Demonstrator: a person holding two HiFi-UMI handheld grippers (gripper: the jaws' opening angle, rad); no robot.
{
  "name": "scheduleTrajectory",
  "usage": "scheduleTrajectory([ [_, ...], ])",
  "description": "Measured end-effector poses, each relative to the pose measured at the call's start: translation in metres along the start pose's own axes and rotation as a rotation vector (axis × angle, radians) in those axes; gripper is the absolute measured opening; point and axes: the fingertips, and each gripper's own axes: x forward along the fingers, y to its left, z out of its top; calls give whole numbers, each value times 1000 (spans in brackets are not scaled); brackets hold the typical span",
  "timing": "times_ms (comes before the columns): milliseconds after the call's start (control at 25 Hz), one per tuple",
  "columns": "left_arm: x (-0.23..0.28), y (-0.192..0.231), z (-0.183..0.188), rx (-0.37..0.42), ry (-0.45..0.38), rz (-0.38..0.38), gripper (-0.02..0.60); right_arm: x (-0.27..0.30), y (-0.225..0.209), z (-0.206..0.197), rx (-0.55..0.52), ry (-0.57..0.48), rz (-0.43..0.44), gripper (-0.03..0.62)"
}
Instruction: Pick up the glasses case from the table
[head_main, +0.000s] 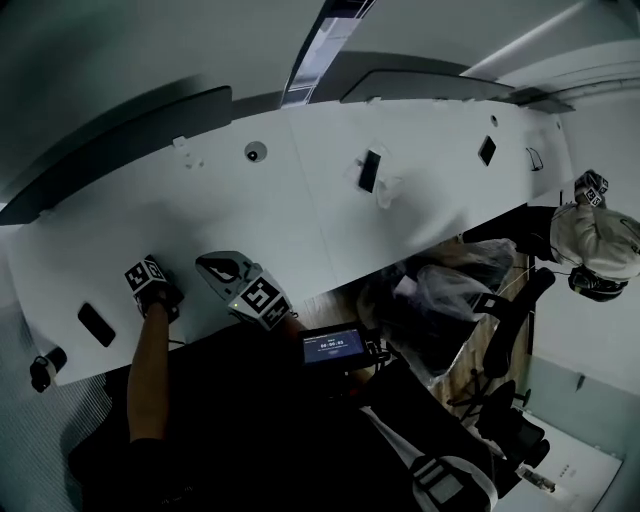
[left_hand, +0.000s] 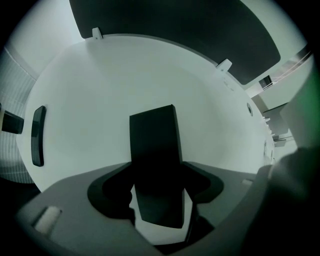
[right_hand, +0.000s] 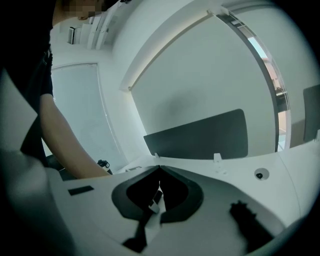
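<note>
The black glasses case (left_hand: 152, 145) lies on the white table (left_hand: 125, 80), its long side running away from the camera. My left gripper (left_hand: 161, 205) points straight down over its near end. The jaws stand either side of the case with thin strips of table showing between them and it, so the gripper is open. In the head view the left gripper (head_main: 155, 298) sits near the table's front edge and covers the case. My right gripper (head_main: 216, 266) hovers just to the right of the left one. In its own view the right gripper (right_hand: 156, 200) has its jaws together and holds nothing.
A flat dark slab (head_main: 96, 324) lies left of the left gripper, and a black bottle (head_main: 45, 368) stands at the table's corner. Farther back are a phone on a stand (head_main: 369, 170) and a round port (head_main: 255, 152). A person (head_main: 600, 245) sits at the far right.
</note>
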Motion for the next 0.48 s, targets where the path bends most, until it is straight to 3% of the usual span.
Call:
scheduleTrajectory([
  [480, -6, -4, 0, -8, -23, -98, 299, 9, 33, 0, -77, 55, 42, 8],
])
